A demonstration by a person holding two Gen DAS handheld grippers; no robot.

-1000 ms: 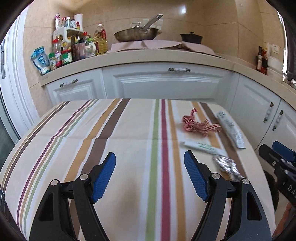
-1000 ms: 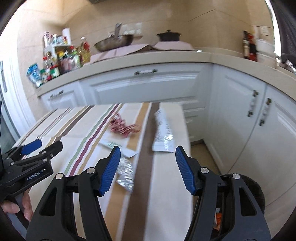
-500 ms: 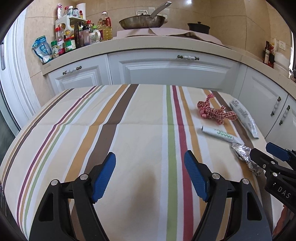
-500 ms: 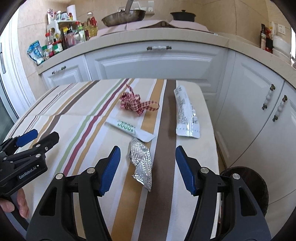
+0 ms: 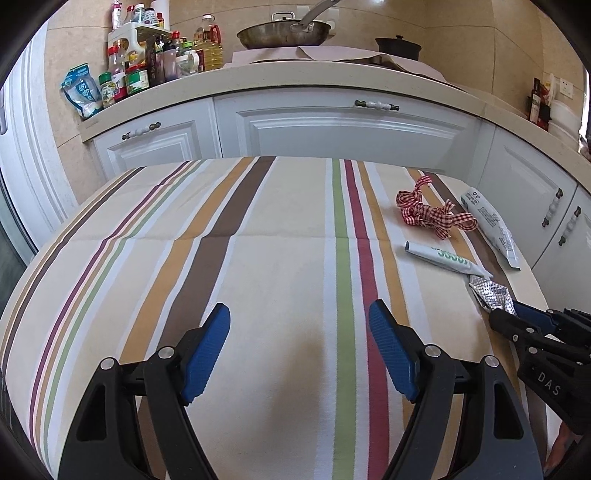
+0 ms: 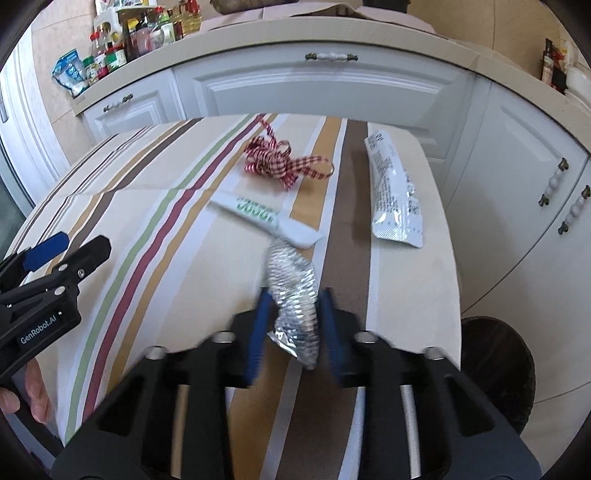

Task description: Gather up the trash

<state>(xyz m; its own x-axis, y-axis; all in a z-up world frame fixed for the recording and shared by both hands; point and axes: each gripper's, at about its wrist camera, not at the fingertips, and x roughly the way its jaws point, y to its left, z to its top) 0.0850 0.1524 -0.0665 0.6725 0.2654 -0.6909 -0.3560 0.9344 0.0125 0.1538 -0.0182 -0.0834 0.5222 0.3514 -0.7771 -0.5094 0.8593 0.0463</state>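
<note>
Several pieces of trash lie on the striped tablecloth. My right gripper has its blue pads closed in around a crumpled silver foil wrapper, touching both its sides. Beyond it lie a white tube with green print, a red checked ribbon and a long white packet. My left gripper is open and empty over the bare middle of the cloth. The foil, tube, ribbon and packet show at its right.
White cabinets and a counter with bottles and jars, a pan and a black pot stand behind the table. A dark round bin sits on the floor right of the table edge.
My right gripper moved forward and down, and its jaws closed in on the foil wrapper. My left gripper moved a little closer over the table, still open.
</note>
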